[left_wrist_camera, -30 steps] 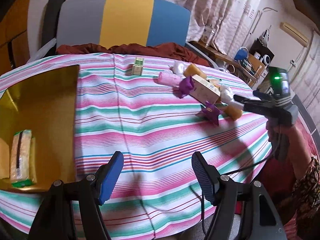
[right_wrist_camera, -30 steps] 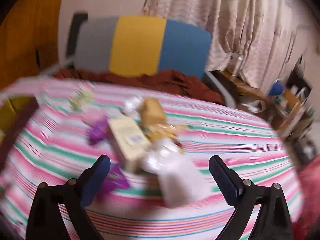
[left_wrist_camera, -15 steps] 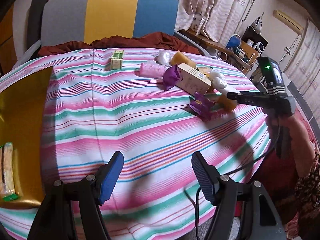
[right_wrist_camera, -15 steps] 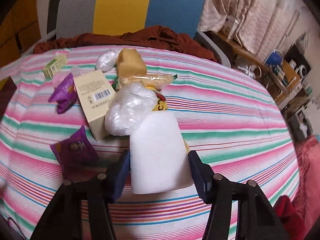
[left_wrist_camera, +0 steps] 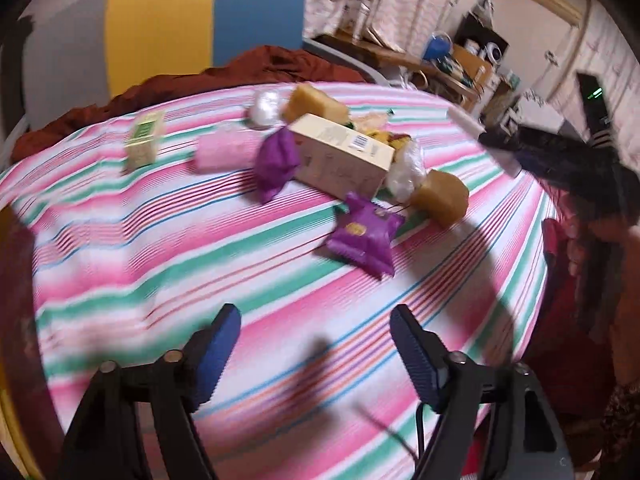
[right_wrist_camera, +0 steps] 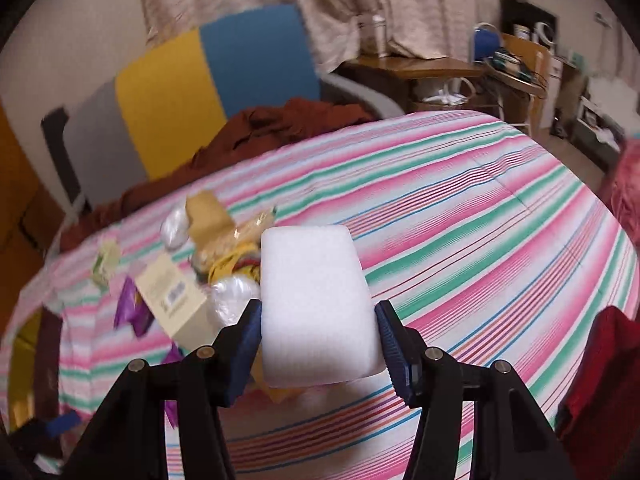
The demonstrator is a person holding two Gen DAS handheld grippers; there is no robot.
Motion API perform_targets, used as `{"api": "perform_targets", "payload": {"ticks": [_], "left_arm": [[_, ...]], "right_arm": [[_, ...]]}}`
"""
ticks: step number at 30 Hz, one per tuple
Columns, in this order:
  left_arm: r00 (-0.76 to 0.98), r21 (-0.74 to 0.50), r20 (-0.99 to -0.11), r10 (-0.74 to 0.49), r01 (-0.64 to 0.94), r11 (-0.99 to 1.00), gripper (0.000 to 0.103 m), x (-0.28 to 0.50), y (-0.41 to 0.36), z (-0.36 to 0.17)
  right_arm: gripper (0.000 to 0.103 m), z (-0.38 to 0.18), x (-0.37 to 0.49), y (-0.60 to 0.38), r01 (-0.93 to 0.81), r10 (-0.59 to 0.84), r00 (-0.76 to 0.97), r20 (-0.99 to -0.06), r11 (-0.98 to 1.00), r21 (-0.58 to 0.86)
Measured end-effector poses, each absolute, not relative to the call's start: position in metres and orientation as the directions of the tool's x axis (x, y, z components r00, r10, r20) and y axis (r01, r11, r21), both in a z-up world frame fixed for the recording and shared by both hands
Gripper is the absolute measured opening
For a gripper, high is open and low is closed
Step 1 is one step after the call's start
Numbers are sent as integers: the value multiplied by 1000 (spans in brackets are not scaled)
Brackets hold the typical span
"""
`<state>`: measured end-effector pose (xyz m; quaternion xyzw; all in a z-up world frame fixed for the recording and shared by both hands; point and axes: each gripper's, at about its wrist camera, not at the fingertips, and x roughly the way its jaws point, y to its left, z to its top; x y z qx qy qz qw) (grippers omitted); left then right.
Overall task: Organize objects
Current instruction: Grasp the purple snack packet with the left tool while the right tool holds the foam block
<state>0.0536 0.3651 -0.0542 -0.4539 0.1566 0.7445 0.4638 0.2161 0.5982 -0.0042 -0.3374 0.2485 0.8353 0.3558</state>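
A: The right gripper (right_wrist_camera: 318, 336) has its fingers clamped on the white foam block (right_wrist_camera: 316, 304), lifted above the striped counter (right_wrist_camera: 480, 216), right of the pile

B: Keep the squeeze steady; foam probably gives. Left one?

A: The left gripper (left_wrist_camera: 316, 344) has just spread its fingers wide, with nothing between them. The purple snack packet (left_wrist_camera: 364, 236) lies nearest, beside the cream carton (left_wrist_camera: 340, 152)

B: Then approach it squarely

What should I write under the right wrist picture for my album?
Right claw squeezing a white foam block above the stripy tablecloth.
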Motion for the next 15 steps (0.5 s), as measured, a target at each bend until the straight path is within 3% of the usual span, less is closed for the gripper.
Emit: {"api": "perform_targets", "payload": {"ticks": [6, 15], "left_arm": [[-131, -172, -830, 543, -865, -471, 79, 51, 417, -62], [-188, -28, -855, 484, -915, -403, 75, 66, 459, -89]], "right_arm": [[57, 8, 217, 600, -762, 463, -555, -691, -616, 199], [57, 12, 215, 596, -741, 449, -584, -676, -635, 218]]}}
